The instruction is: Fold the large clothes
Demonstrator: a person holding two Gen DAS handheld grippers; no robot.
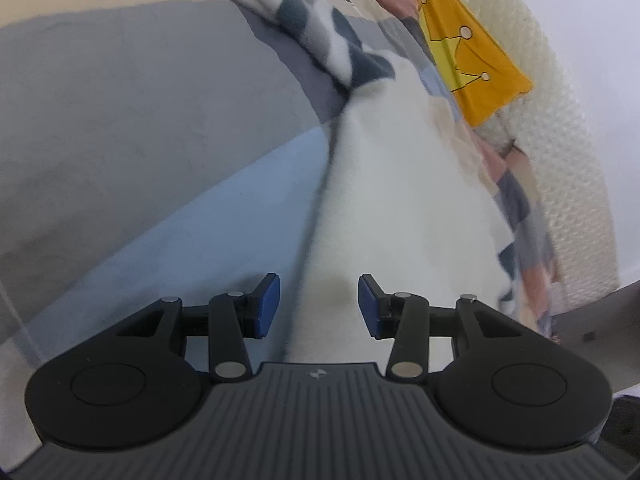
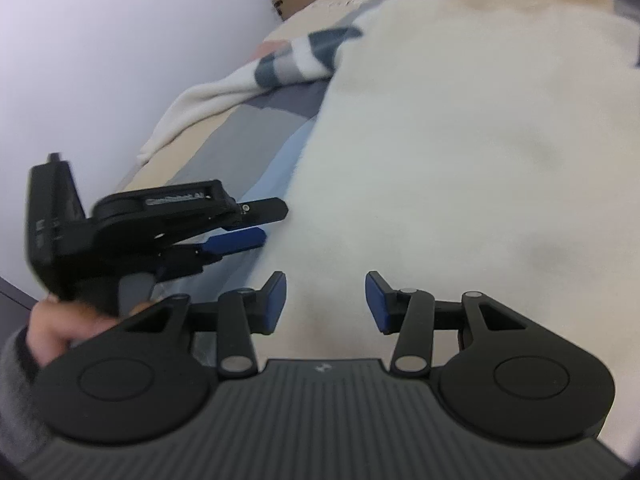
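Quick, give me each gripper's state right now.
Left gripper: open, holding nothing, over the white garment.
Right gripper: open, holding nothing, above the same garment.

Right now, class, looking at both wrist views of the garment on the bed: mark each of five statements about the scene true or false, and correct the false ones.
1. The left gripper is clamped on the cream garment. False: its jaws stand apart, nothing pinched.
2. The right gripper is open over the garment. True.
3. The sleeve has dark and white stripes. True.
4. The yellow cloth shows a star. False: it shows a crown outline.
5. The bed cover is plain white. False: it has grey, blue and beige patches.
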